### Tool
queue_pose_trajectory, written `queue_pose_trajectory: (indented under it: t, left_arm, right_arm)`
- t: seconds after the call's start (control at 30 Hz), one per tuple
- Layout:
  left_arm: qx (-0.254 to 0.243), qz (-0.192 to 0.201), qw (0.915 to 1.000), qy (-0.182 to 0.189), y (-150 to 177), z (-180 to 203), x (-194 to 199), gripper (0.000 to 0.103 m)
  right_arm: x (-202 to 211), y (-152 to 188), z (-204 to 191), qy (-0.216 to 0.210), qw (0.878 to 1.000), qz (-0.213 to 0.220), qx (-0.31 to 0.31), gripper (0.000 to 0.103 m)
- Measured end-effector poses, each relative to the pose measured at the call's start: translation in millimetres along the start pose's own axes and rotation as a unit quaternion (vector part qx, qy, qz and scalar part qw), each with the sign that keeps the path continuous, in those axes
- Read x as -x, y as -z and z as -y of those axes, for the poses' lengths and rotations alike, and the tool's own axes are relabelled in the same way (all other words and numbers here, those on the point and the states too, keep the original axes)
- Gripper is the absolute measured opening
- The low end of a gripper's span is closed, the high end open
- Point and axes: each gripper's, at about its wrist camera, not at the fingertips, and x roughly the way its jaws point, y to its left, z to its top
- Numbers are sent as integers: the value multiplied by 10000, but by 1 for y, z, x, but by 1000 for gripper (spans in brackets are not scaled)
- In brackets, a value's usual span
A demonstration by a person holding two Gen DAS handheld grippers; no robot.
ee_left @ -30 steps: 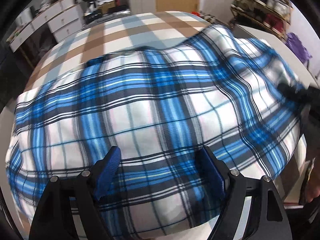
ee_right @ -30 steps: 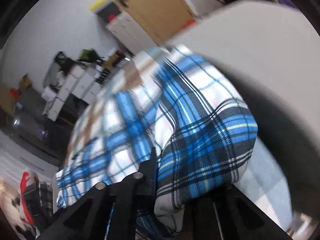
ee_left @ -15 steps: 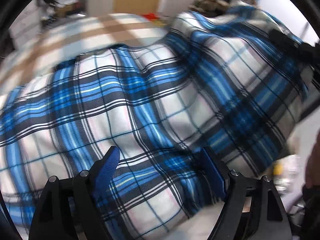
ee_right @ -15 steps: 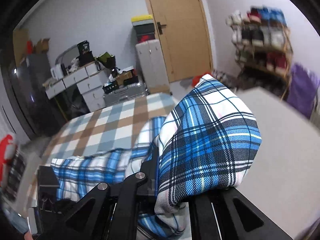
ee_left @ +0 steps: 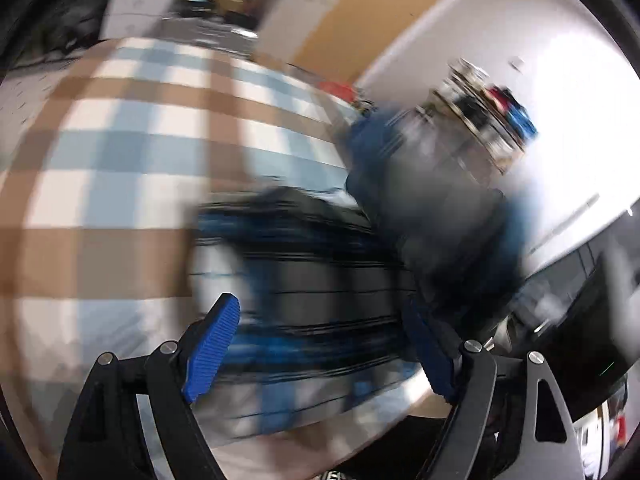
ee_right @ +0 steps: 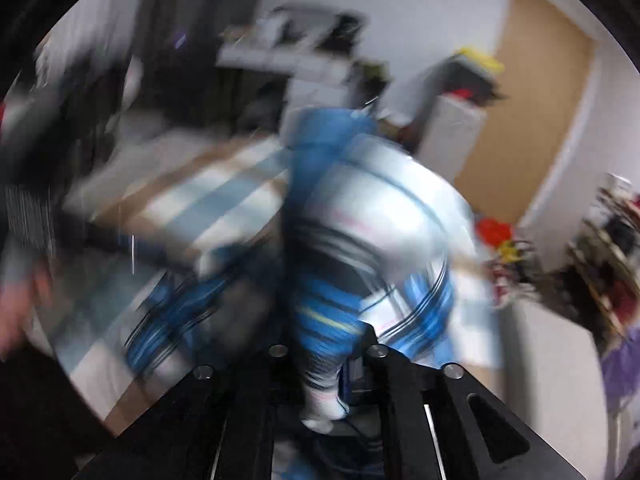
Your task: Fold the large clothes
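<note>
Home bedroom, lived-in. Bed w/ brown, pale-blue & white check cover fills most of left wrist view. Wooden door in light wall, white cabinet beside it w/ yellow & red items on top. White drawer unit at the back, clutter on it, blurred. Open rack by the wall w/ dark, red & blue items, too smeared to tell what. Red & yellow stuff on floor near the door. Household furniture and clutter throughout.
</note>
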Motion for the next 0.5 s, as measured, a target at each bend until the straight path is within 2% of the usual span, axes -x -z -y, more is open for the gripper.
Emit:
queue_pose_trajectory:
  t: [0.07, 0.13, 0.2, 0.27, 0.33, 0.37, 0.43, 0.5]
  left_arm:
    - [235, -96, 9996, -99, 5, -25, 8, 80]
    - [459, -170, 9987, -162, 14, -39, 15, 80]
    - [426, -137, 9988, -178, 11, -34, 17, 80]
    - [329, -83, 9994, -38, 9, -24, 18, 80]
    - [177, -114, 9992, 337, -2, -12, 10, 80]
    - [49, -146, 9986, 512, -2, 0, 6, 80]
    - [-156, -217, 9978, 604, -6, 11, -5, 80]
    - [-337, -353, 9964, 692, -11, 18, -18, 80]
  right_arm:
    - [-35, 16, -39, -433, 9973, -500, 328, 31]
    - [-49, 28, -62, -549, 9945, -705, 542, 63]
    - [-43, 36, -72, -687, 9941, -498, 669, 69]
    - [-35, 37, -63, -1192, 9912, -442, 356, 74]
    - [-24, 38, -44, -1933, 9804, -321, -187, 77]
    - [-17, 39, -29, -2297, 9717, -253, -494, 77]
    - [-5, 49, 9, -2898, 9495, -33, -1204, 78]
    - [4, 52, 34, -3114, 9329, 115, -1805, 81]
